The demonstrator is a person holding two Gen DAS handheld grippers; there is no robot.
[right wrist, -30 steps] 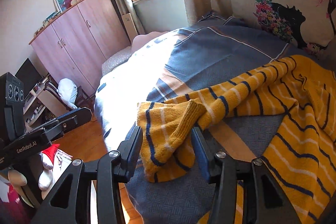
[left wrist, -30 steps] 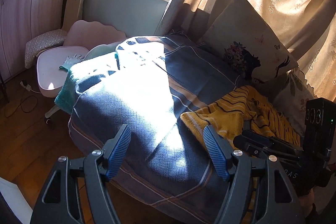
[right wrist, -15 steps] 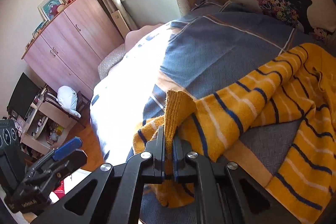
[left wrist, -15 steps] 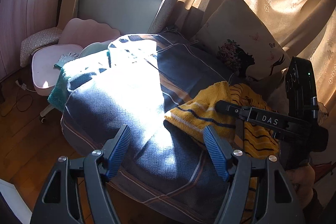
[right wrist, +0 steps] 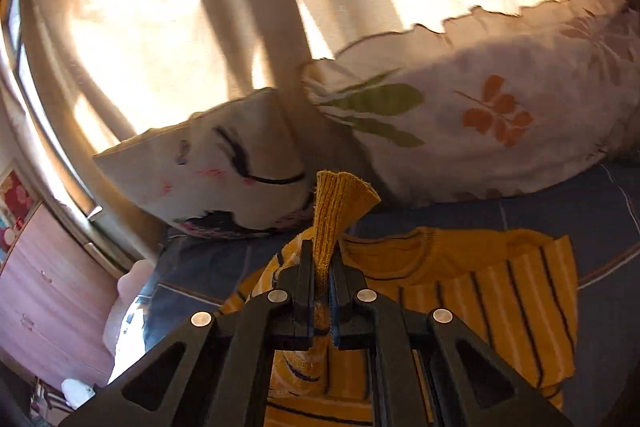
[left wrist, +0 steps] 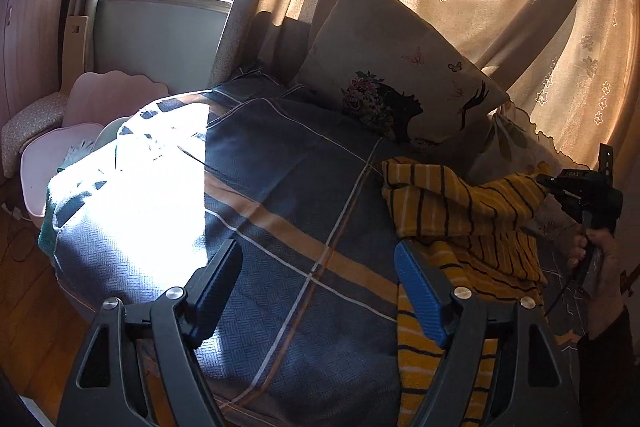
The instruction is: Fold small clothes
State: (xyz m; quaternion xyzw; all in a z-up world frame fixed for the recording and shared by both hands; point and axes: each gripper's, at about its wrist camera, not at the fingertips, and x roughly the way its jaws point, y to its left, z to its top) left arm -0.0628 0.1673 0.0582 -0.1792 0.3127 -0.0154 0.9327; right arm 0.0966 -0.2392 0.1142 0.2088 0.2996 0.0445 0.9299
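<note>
jaws clamp sleeve cuff [right wrist: 340,203] | sleeve stretched level toward right gripper [right wrist: 320,269]

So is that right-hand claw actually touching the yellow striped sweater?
Touching. In the right wrist view the right claw is shut on the sweater's cuff, knit squeezed between both fingers. The left wrist view shows the sleeve pulled toward it.

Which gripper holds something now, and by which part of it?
The right gripper is shut on the ribbed cuff of the yellow knitted sweater with dark stripes. The left gripper, jaws opening, holds nothing.
</note>
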